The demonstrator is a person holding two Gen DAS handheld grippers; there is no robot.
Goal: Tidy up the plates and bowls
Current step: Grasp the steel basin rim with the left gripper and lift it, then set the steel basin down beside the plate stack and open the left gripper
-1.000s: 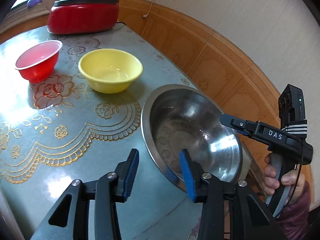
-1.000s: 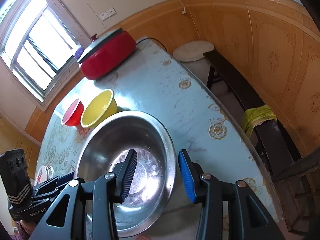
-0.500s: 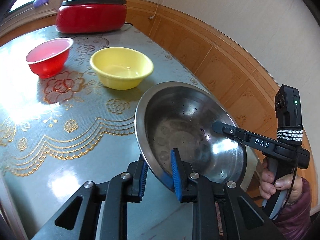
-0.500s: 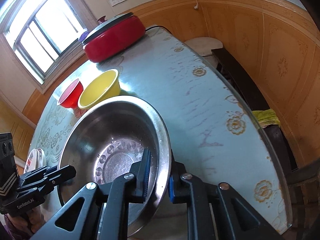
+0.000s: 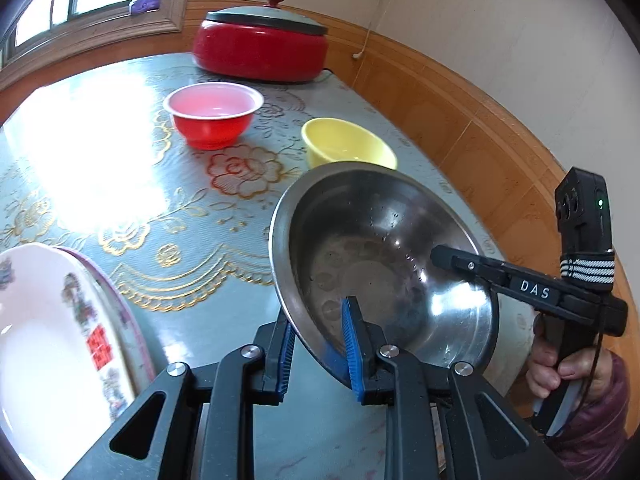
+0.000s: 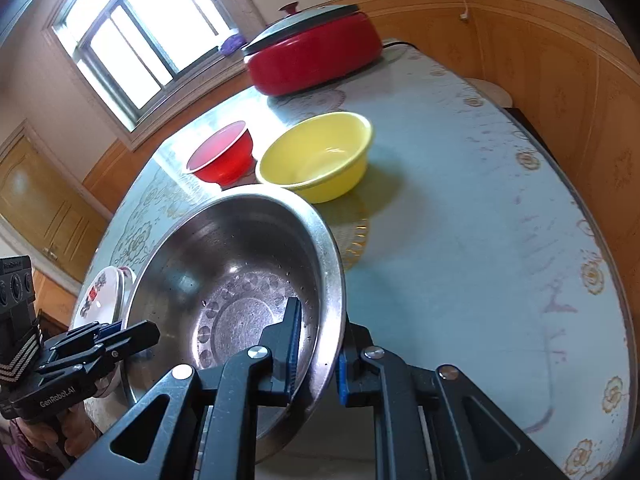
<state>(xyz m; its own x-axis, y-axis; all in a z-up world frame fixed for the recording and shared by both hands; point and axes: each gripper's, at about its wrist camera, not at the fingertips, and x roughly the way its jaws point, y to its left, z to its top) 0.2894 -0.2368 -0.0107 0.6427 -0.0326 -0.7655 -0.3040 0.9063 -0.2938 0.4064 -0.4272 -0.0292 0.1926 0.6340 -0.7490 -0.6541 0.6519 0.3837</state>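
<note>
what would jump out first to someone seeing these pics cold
The big steel bowl fills the foreground, tilted off the floral table, with the left gripper and right gripper each clamped on its rim at opposite sides. Behind it stand a yellow bowl and a red bowl, with a lidded red cooker at the far end.

Both claws closed onto the steel basin [image 5: 384,256] rim and lifted it.

steel basin [image 5: 384,264]: polished metal, glossy, water-spotted
yellow bowl [image 6: 316,156]: smooth plastic
red bowl [image 5: 214,118]: shiny plastic
tabletop [image 6: 460,220]: glossy patterned covering
plate [image 5: 48,340]: glazed ceramic
</note>
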